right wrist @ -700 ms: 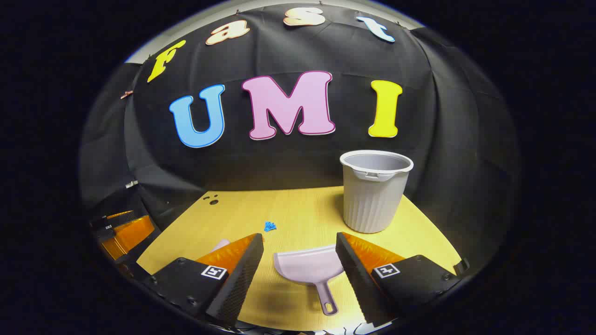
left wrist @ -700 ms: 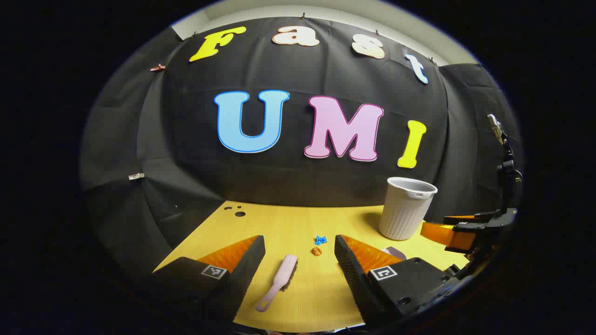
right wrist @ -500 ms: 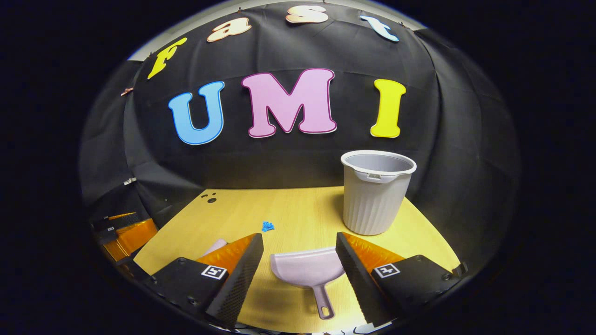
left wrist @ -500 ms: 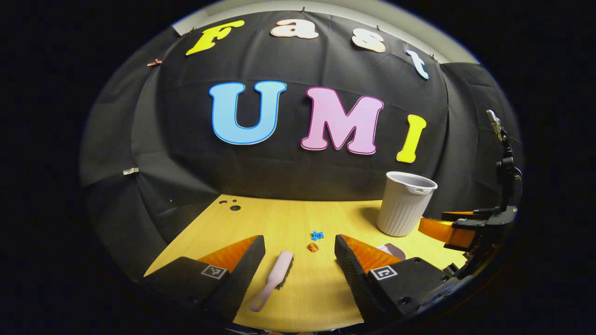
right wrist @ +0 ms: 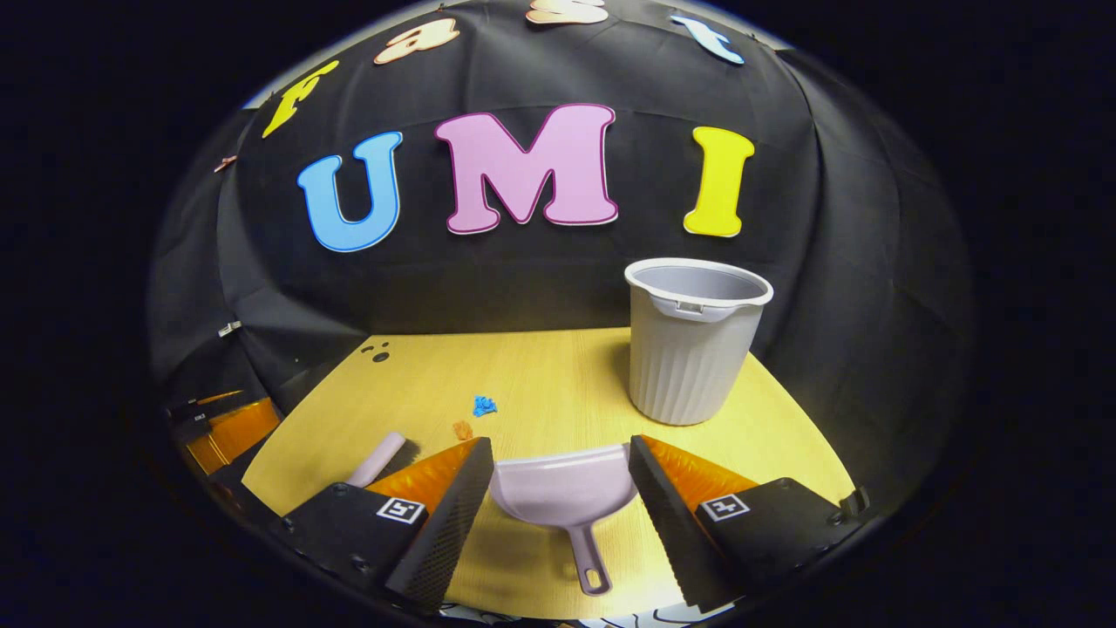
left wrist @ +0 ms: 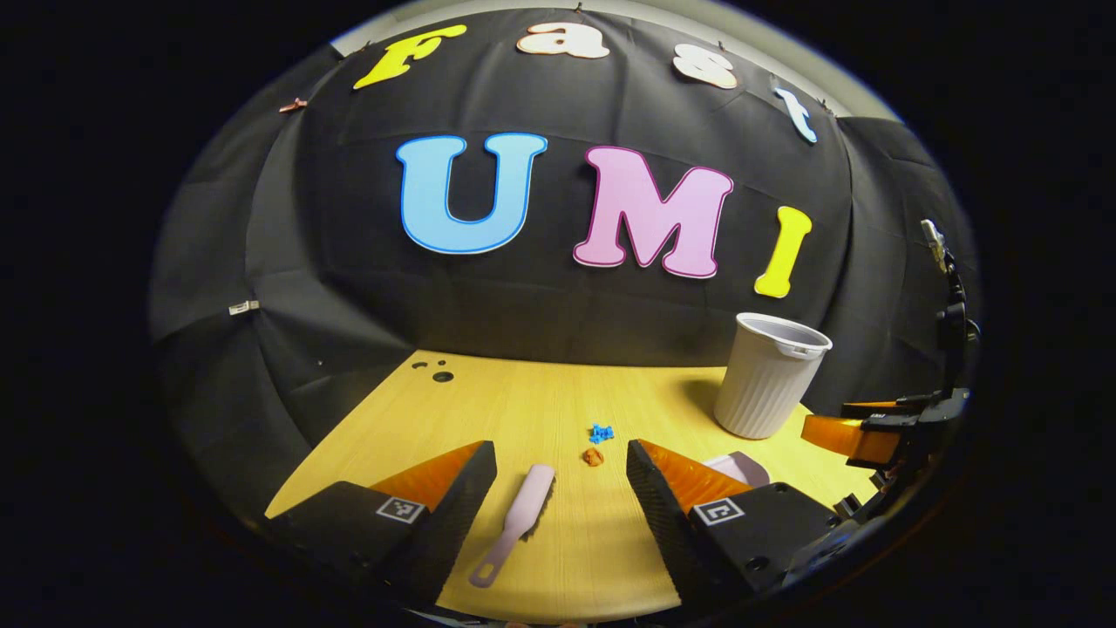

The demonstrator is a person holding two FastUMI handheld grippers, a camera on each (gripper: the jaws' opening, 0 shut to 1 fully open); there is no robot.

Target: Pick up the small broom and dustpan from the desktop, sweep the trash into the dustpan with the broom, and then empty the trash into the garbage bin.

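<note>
1. The left gripper (left wrist: pixel 561 462) hung above the near edge of the desktop (left wrist: pixel 523 410) with its jaws spread wide and nothing between them.
2. The small broom (left wrist: pixel 520 519) lay flat on the desktop between and just ahead of the left gripper's fingers, nearer the left finger, touching neither. Its handle end pointed back toward the gripper.
3. Ahead of the left gripper lay two bits of trash, near each other: an orange scrap (left wrist: pixel 594 456), then a blue scrap (left wrist: pixel 600 432) farther out.
4. The right gripper (right wrist: pixel 561 462) was likewise wide open and held nothing.
5. The dustpan (right wrist: pixel 562 497) lay on the desktop between the right gripper's fingers; whether its sides touched them, I could not tell. Its handle pointed back toward the gripper.
6. The garbage bin (right wrist: pixel 693 349) stood upright ahead and to the right of the right gripper, well apart from the dustpan.
7. Writing: each finger base carried a small square black-and-white marker (right wrist: pixel 401 509); no brand or readable label on broom, dustpan or bin.
</note>
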